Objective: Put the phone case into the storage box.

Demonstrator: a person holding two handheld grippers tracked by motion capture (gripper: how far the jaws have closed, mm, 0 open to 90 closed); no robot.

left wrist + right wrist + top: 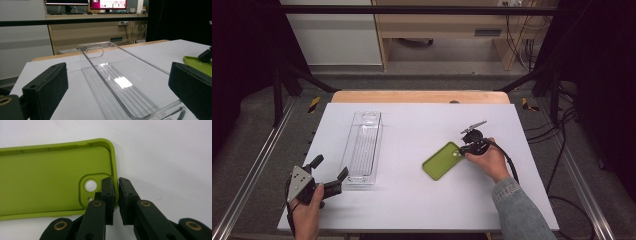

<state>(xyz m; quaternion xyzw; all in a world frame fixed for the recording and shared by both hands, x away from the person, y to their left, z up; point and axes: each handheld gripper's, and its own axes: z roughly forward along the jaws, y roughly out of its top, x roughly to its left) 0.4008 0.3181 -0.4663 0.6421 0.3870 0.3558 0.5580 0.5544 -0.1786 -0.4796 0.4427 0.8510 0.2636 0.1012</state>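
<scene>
From my seat, the clear plastic bin [362, 148] is the landmark here, lying lengthwise in the left half of the white tabletop [412, 205]. Nearest me, at the bin's near-left corner, the left claw [330, 172] sits in the person's left hand [307, 210] with its jaws spread wide and nothing between the pads. In the left gripper view the bin's near end sits right between those two jaws, but I don't see the pads touching it.

A bit farther out, to the right of the bin and well apart from it, is the green phone case [441, 160], lying open side up, flat on the tabletop as far as I can tell. The right claw [116, 192] is at the case's far-right end, the end with the camera cutout. Its jaws are pinched almost together on the case's side wall, one pad inside next to the cutout, the other outside.

Hard to make out: the right gripper view cuts off the case's other end, and from the high view the right hand [488, 161] covers most of the claw.
</scene>
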